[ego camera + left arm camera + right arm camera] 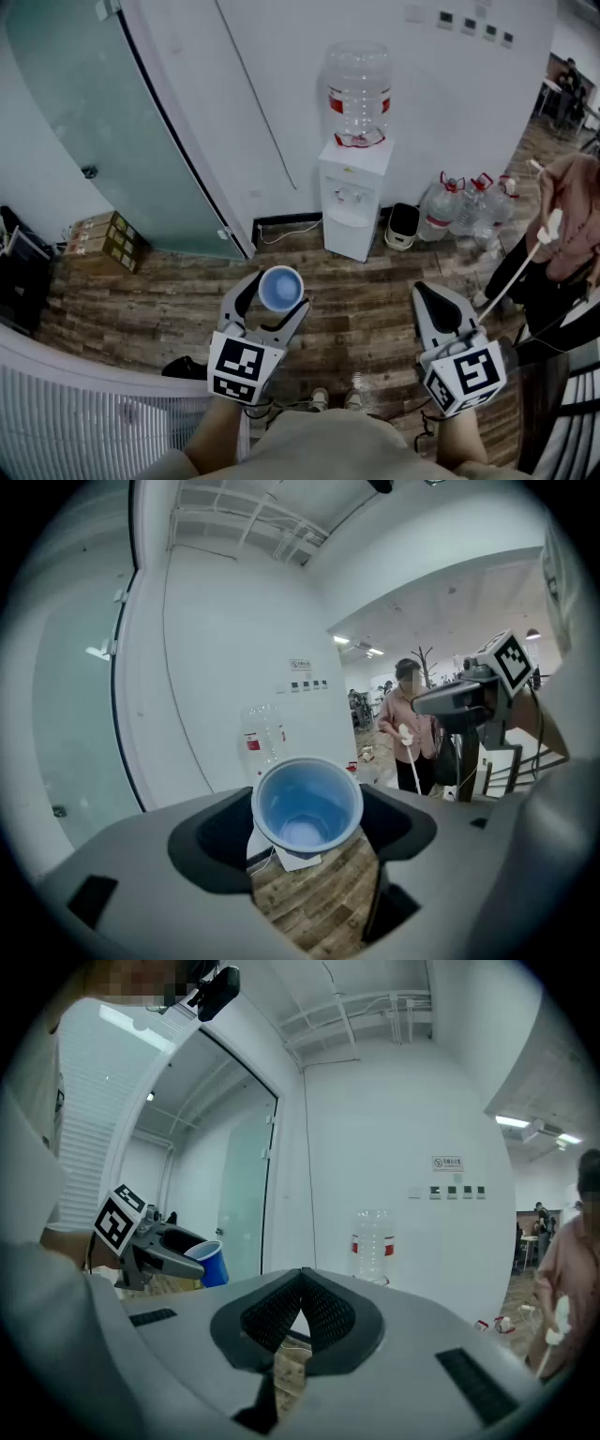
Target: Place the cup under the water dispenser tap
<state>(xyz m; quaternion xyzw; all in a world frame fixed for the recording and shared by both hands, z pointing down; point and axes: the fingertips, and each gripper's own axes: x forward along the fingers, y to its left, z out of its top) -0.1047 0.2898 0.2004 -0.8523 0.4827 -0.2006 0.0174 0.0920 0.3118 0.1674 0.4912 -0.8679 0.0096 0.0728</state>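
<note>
A blue plastic cup [280, 288] stands upright between the jaws of my left gripper [274, 298], which is shut on it; the left gripper view looks into its empty inside [307, 806]. The white water dispenser [354, 195] with a clear bottle [358, 92] on top stands against the wall ahead, well beyond the cup. Its taps [351, 195] sit in the recess on its front. My right gripper [441, 305] is held to the right with its jaws shut and empty [300, 1299]. From the right gripper view the cup [214, 1264] shows at the left.
A glass door [94, 122] stands left of the dispenser. Spare water bottles [459, 208] and a small bin [403, 225] sit right of it. A person [567, 225] with a long-handled tool stands at the right. Cardboard boxes [108, 239] lie at the left on the wood floor.
</note>
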